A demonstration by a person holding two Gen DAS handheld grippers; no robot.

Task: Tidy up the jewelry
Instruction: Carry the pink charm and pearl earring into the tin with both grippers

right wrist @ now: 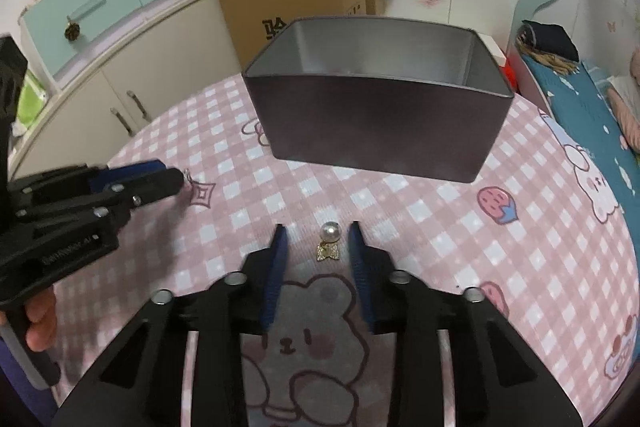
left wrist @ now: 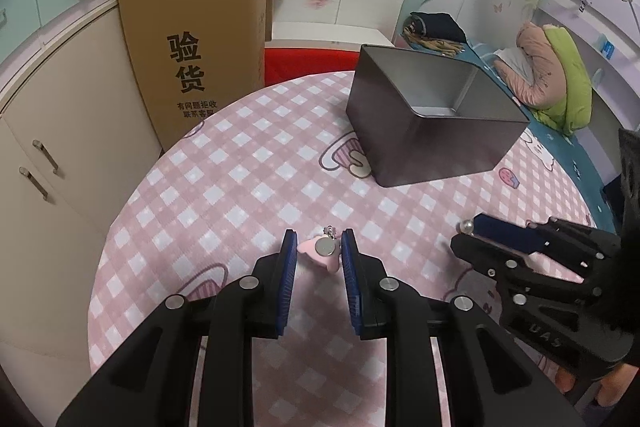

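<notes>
While the left gripper (left wrist: 319,247) stands with its jaws apart around the pink charm (left wrist: 322,251) on the checked tablecloth (left wrist: 224,187), nothing is gripped; this placement suits a pinch. Its small metal clasp is hard to make out. From the right wrist, the right gripper (right wrist: 317,241) likewise brackets the pearl earring (right wrist: 330,239), released, probably ready to close. The metal box (right wrist: 376,131) waits beyond; its floor is hidden.

black left gripper (left wrist: 318,247), blue ribbed pads, silver screws
</notes>
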